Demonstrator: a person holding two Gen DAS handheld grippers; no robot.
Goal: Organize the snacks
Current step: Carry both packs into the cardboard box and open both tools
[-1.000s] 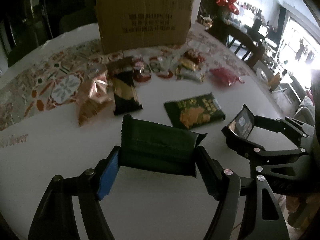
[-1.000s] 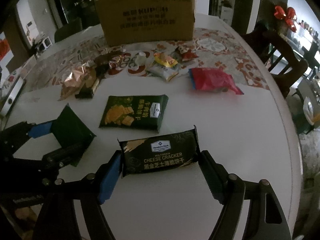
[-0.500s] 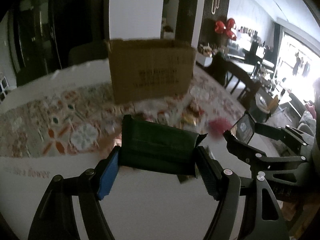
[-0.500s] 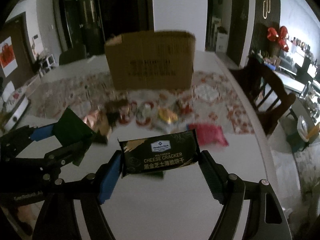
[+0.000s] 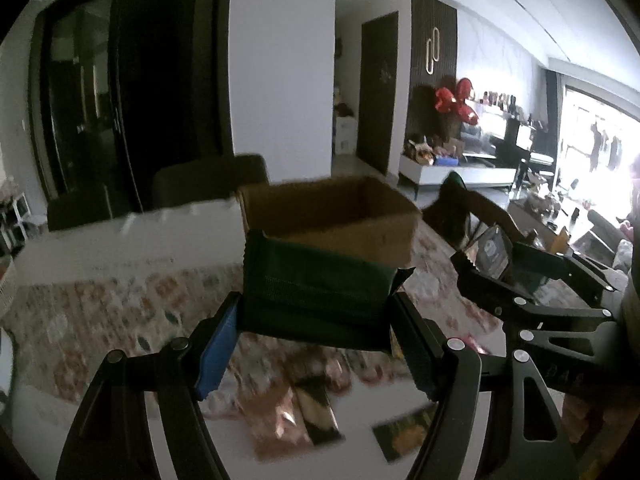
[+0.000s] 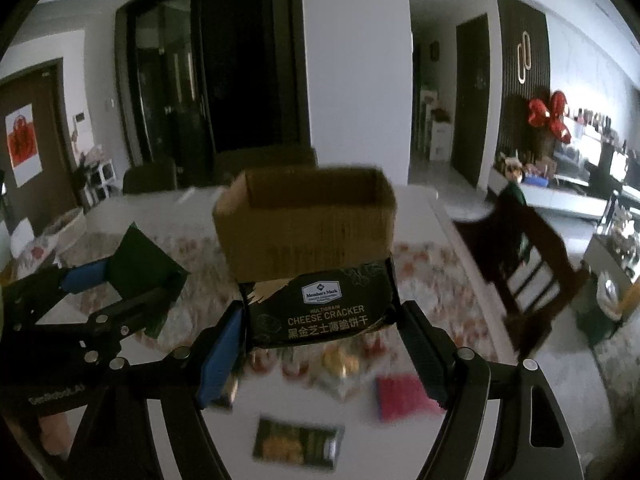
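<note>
My left gripper (image 5: 316,338) is shut on a dark green snack packet (image 5: 316,288), held in the air in front of an open cardboard box (image 5: 332,212). My right gripper (image 6: 322,342) is shut on a black cheese cracker packet (image 6: 320,306), also lifted, just before the same box (image 6: 308,220). The right gripper shows in the left wrist view (image 5: 496,264); the left one shows in the right wrist view (image 6: 128,280). Below lie a green snack packet (image 6: 298,442), a pink packet (image 6: 404,398) and several small sweets (image 6: 336,362).
The box stands on a patterned runner (image 5: 80,320) across a white table (image 6: 488,432). Copper and black packets (image 5: 296,416) lie under the left gripper. A wooden chair (image 6: 532,264) stands at the table's right; dark chairs (image 5: 208,184) stand behind the table.
Both grippers have risen and moved toward the box with their packets; the box's open top now shows and the table snacks have dropped low in both views.
</note>
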